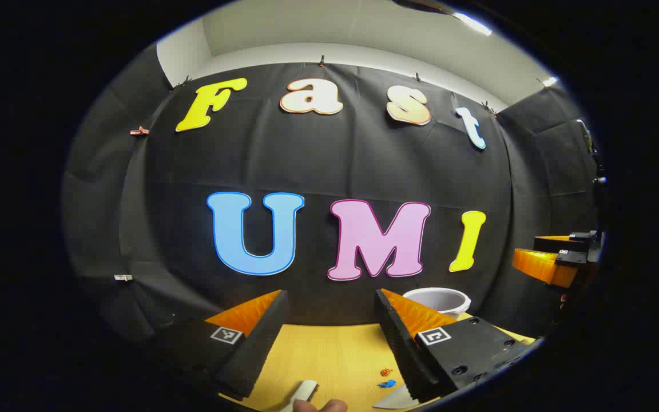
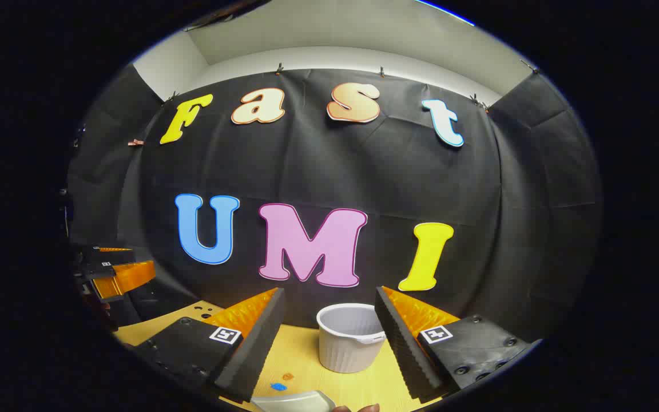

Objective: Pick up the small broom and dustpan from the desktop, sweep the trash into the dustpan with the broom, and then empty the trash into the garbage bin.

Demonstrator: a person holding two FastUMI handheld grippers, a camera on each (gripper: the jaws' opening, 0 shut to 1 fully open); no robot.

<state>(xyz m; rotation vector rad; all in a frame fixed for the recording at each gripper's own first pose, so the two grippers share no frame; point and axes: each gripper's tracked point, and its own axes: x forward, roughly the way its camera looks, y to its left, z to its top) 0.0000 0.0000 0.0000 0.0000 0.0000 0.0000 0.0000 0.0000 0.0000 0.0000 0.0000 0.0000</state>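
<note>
In the left gripper view the left tongs [image 1: 329, 337] gape empty above the surface [image 1: 329, 357], near bits of trash [image 1: 386, 377]; in the right gripper view the right tongs [image 2: 329, 337] gape before the bin [image 2: 351, 339], the light, stiff dustpan [image 2: 295, 401] below seemingly best gripped by its handle.

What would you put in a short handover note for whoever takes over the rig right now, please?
Left claw: open, holding nothing, above the desktop.
Right claw: open, holding nothing, facing the garbage bin.
Trash: orange and blue bits lie loose on the desktop.
A pale tool lies at the near edge; whether it is the dustpan or the broom is unclear.
Done: nothing yet. Left: pick up both tools, sweep, empty into the bin.
</note>
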